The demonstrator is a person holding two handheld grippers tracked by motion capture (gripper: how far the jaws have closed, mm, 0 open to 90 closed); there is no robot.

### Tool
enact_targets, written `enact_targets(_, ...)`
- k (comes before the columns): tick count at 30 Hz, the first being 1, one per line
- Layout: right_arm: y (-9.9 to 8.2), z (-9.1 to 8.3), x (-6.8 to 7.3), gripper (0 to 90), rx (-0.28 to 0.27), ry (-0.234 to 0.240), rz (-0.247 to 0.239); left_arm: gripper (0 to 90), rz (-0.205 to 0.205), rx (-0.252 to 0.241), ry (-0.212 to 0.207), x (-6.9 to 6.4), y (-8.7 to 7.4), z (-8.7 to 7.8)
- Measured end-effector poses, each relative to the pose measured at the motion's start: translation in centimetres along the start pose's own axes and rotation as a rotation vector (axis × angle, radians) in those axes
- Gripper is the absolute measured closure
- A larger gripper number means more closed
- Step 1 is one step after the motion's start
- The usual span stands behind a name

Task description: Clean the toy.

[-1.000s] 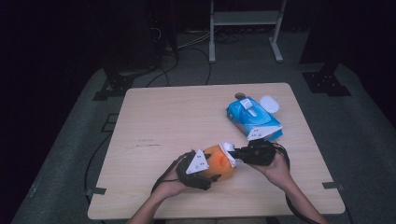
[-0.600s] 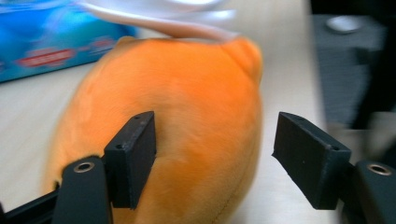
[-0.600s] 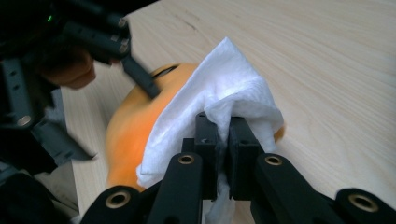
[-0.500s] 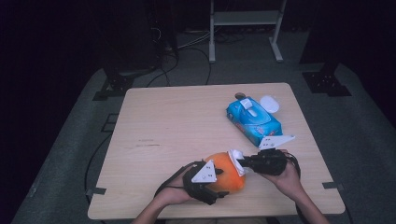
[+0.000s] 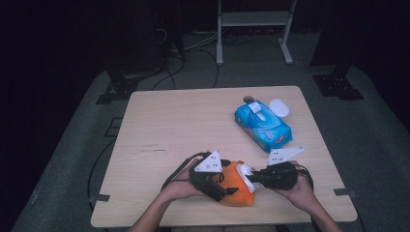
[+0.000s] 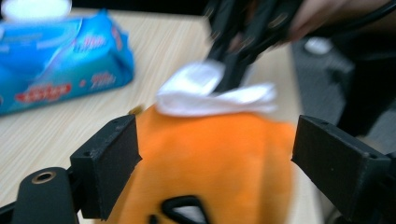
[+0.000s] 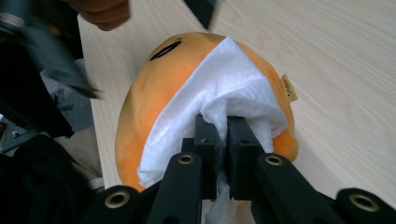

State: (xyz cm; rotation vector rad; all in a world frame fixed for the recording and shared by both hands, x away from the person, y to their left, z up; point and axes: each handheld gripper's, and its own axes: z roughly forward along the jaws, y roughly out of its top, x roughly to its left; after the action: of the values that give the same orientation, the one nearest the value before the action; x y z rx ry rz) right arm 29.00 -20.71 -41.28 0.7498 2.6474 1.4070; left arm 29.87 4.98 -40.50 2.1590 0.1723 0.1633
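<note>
Both grippers are meeting low at the near table edge.
The left gripper (image 5: 227, 189) is standing freshly opened, jaws apart; the right gripper (image 7: 222, 128) is staying pinched shut.

High view: fixed overhead, faces forward and down, far; whole light wooden table (image 5: 193, 130) in frame. Both gripper views: close, low, each along own black jaws. All three share round orange plush toy (image 5: 237, 186) (image 6: 210, 163) (image 7: 159, 102), frame centre in close views.

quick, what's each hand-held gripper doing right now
Left hand-held gripper: jaws have just been opening; open, either side of the orange plush toy, pads off it.
Right hand-held gripper: shut on the white tissue lying over the toy.
</note>
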Motion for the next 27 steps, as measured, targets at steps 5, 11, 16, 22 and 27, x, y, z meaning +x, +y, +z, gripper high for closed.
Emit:
enact_targets(5,-1.1,-2.0,-0.9,82.9,-0.008,-0.003,0.036,15.9,-0.005,0.071,0.013,0.5,-0.3,2.0)
enact_targets(11,-2.8,-3.1,-1.6,82.0,-0.010,-0.009,0.083,51.1,0.000,0.097,0.045,-0.3,-0.3,2.3)
enact_targets(16,-3.2,-4.5,-2.5,82.1,-0.059,-0.029,0.118,59.3,-0.011,0.035,0.068,-0.4,0.8,1.1)
enact_targets(22,-3.4,-6.4,-3.3,82.4,-0.137,-0.051,0.159,59.3,-0.018,-0.007,0.142,1.0,1.7,-0.8)
enact_targets(27,-4.0,-6.7,-4.2,82.4,-0.111,-0.115,0.171,58.9,-0.048,-0.026,0.210,2.9,1.9,-2.5)
